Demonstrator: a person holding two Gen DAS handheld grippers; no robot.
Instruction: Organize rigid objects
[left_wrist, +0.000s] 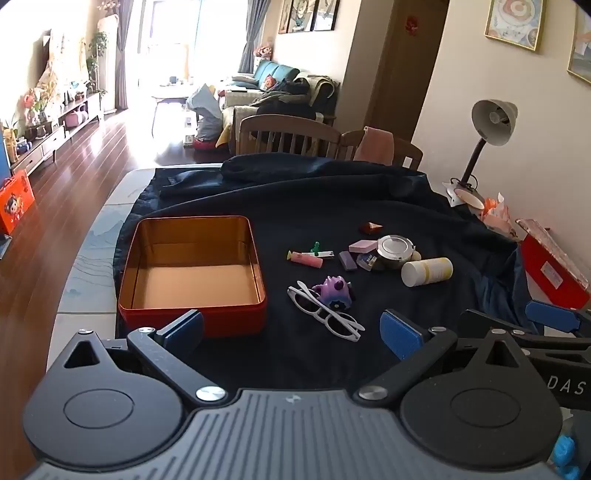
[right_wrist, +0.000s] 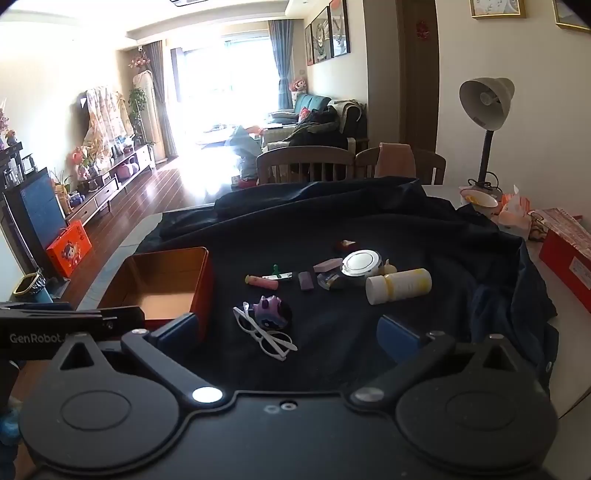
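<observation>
- Walls (right_wrist: 391, 110): cream, framed pictures (right_wrist: 325, 35) hung on the right side.
- Floor (left_wrist: 92, 155): dark red-brown boards, strong glare from the window.
- Window (right_wrist: 240, 66): large, at the far end, overexposed; grey-blue curtains (right_wrist: 282, 59) beside it.
- Sofa (left_wrist: 273, 72): teal, far right, piled with clothing.
- Cabinet (right_wrist: 110, 177): low, along the left wall, carrying plants and ornaments.
- Chairs (left_wrist: 288, 134): two wooden, at the far edge of the worktop (left_wrist: 88, 266).
- Lamp (right_wrist: 487, 122): grey desk type, right, unlit.
</observation>
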